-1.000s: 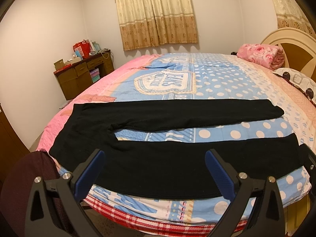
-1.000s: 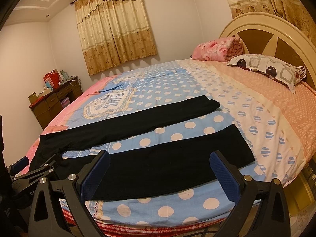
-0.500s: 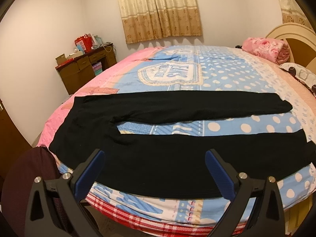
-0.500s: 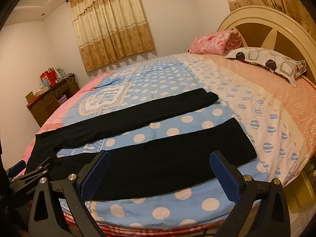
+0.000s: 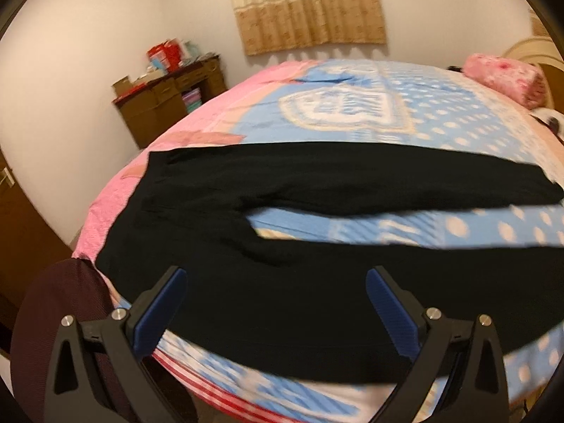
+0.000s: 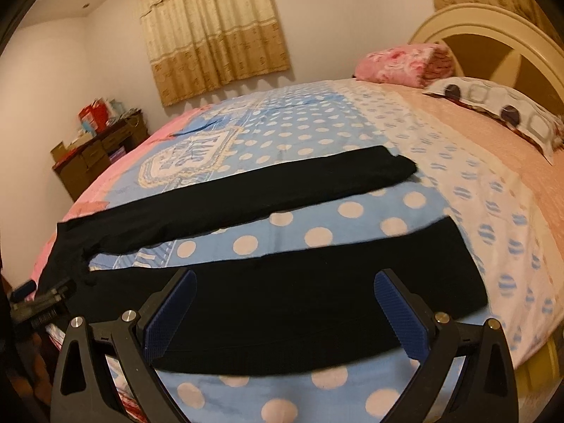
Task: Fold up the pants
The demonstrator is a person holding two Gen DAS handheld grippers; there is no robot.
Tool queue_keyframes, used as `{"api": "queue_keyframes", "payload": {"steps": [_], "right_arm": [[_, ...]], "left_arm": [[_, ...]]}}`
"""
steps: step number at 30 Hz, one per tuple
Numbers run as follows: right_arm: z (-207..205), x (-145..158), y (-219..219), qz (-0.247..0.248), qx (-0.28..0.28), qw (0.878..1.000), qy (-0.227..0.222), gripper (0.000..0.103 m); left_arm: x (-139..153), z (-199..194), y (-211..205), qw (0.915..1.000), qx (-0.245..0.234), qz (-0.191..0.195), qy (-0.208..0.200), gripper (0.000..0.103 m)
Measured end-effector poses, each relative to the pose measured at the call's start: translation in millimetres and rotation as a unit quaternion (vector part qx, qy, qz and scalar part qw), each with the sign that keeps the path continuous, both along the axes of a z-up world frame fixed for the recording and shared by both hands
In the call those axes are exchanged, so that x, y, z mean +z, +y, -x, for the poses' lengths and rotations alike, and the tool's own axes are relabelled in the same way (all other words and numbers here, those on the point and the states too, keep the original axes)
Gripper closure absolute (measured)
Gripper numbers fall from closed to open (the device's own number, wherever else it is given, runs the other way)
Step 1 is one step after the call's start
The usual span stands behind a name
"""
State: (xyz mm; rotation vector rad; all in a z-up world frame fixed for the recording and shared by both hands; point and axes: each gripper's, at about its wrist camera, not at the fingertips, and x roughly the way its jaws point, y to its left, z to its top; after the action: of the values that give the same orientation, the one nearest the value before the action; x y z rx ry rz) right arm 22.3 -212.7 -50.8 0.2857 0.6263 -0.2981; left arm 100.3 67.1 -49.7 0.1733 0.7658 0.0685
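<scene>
Black pants [image 5: 289, 282] lie flat on the bed, waist to the left, both legs spread apart and running right. In the left wrist view my left gripper [image 5: 276, 303] hovers open over the near leg close to the crotch, nothing between its blue pads. In the right wrist view the pants [image 6: 299, 303] show both hems at the right. My right gripper [image 6: 283, 306] is open above the near leg's lower half. The left gripper [image 6: 38, 310] appears at the far left beside the waist.
The bed carries a blue polka-dot and pink cover [image 6: 317, 123]. A pink folded blanket [image 6: 402, 61] and patterned pillow [image 6: 493, 105] lie by the headboard [image 6: 486, 42]. A cluttered wooden desk [image 5: 169, 102] stands against the far wall. A dark red rounded thing [image 5: 67, 317] is near the bed's left corner.
Both grippers have moved closer and lower toward the near pant leg. The left view has shifted toward the waist. The pants lie as before and both grippers stay open.
</scene>
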Motion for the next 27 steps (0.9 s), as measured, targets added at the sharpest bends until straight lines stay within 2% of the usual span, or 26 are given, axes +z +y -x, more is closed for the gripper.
{"api": "queue_keyframes", "payload": {"steps": [3, 6, 8, 10, 14, 18, 22, 27], "right_arm": [[-21.9, 2.5, -9.5, -0.004, 0.019, 1.0, 0.006, 0.001], [-41.8, 7.1, -20.5, -0.006, 0.031, 0.999, 0.008, 0.001], [-60.0, 11.6, -29.3, 0.001, 0.041, 0.999, 0.012, 0.001], [-73.9, 15.1, -37.7, 0.001, 0.052, 0.999, 0.015, 0.001], [-109.3, 21.7, -54.5, 0.009, 0.089, 0.996, 0.025, 0.001], [-151.0, 17.7, -69.5, 0.019, 0.142, 0.989, 0.046, 0.001], [-193.7, 4.1, -91.3, 0.012, 0.165, 0.983, 0.079, 0.001], [-242.6, -8.4, -109.3, 0.028, 0.185, 0.977, 0.102, 0.001]], "left_arm": [[9.7, -34.5, 29.1, 0.9994, 0.031, 0.019, 0.0, 0.0], [16.3, -70.7, 49.5, 0.9976, 0.069, -0.004, -0.009, 0.0], [19.7, -93.9, 58.4, 0.9969, 0.076, -0.016, -0.011, 0.0], [20.2, -119.0, 62.8, 0.9973, 0.069, -0.023, 0.004, 0.0], [16.0, -155.3, 67.6, 0.9974, 0.064, -0.014, 0.028, 0.0], [4.7, -188.6, 72.0, 0.9942, 0.087, 0.002, 0.063, 0.0], [-6.6, -219.8, 84.3, 0.9889, 0.113, 0.015, 0.095, 0.0], [-5.8, -237.6, 111.4, 0.9817, 0.156, 0.043, 0.1, 0.0]]}}
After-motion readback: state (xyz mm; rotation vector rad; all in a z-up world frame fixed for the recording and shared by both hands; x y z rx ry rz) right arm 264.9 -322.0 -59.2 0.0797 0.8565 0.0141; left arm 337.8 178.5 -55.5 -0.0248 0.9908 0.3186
